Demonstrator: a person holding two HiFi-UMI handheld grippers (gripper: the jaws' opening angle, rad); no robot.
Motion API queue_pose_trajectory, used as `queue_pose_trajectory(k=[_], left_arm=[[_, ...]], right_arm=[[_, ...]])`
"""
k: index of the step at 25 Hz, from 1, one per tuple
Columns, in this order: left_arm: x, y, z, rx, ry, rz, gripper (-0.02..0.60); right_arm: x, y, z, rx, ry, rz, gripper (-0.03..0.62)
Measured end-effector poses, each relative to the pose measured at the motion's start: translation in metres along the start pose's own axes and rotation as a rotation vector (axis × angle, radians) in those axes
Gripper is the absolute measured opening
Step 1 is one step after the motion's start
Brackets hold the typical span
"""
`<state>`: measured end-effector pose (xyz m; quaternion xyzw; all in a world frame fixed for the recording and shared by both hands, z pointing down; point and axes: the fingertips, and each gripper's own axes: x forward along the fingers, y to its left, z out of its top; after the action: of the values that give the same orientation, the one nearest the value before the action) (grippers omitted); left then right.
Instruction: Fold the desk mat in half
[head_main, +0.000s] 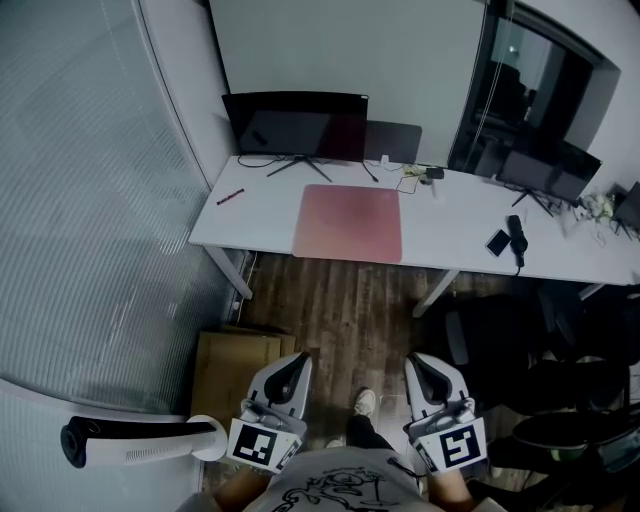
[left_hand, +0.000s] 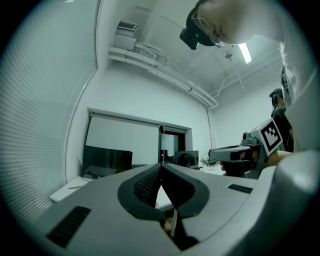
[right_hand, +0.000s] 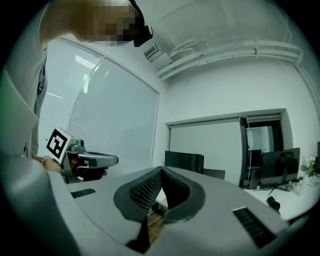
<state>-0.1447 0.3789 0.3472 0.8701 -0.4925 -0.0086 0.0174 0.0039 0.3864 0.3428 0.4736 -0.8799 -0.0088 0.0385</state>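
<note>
Lying flat on wht desk (head_main: 262, 214): pink desk mat (head_main: 348, 222), unfolded.

The head view looks from high up, steeply down — the white desk (head_main: 250, 215) is well ahead. Each gripper view rides low and looks level along its own jaws at the far wall. All three see the black monitor (head_main: 295, 125) on the desk. The left gripper view catches the right gripper (left_hand: 215, 153) at its right — the other catches the left gripper (right_hand: 114, 160) at its left.
</note>
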Motion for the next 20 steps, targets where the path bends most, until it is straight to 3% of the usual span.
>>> queue_pose_trajectory(k=[20], left_arm=[[0.193,0.006,0.002,0.001,0.028,0.038,0.015]], right_arm=[[0.087,-0.173,-0.003,0.006,-0.002,0.047,0.008]])
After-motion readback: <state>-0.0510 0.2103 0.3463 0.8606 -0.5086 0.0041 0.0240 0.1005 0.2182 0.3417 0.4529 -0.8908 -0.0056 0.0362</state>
